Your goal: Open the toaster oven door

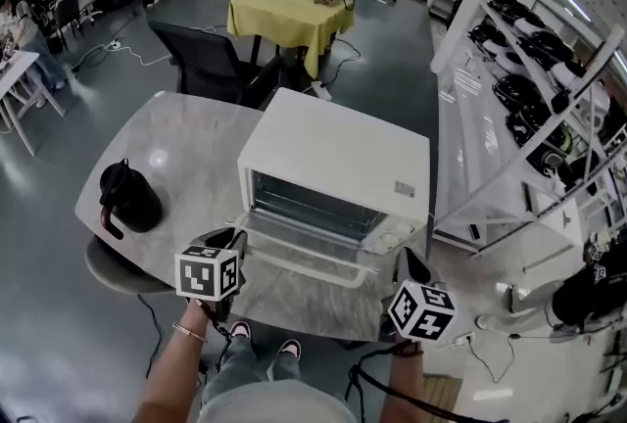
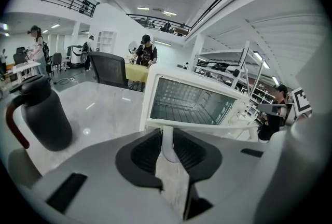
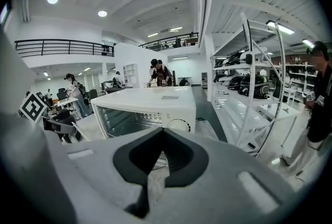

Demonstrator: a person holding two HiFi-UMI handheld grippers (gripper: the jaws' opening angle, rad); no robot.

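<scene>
A white toaster oven [image 1: 338, 152] stands on the marble table [image 1: 186, 147]. Its glass door [image 1: 313, 250] hangs open toward me and the wire rack inside shows. In the left gripper view the white door handle [image 2: 207, 128] runs across the frame. My left gripper [image 2: 167, 145] is shut on the handle's left post, with the pads pressing on both sides of it. The head view shows this gripper [image 1: 233, 237] at the door's left corner. My right gripper [image 1: 411, 266] hovers off the oven's right front corner. It [image 3: 163, 135] is shut with nothing between its fingers.
A black jug [image 1: 127, 198] stands on the table's left part. Behind the table is a black chair [image 1: 211, 64], and farther back a person works at a yellow-covered table [image 1: 289, 15]. White shelving [image 1: 519, 98] runs along the right. Cables lie on the floor.
</scene>
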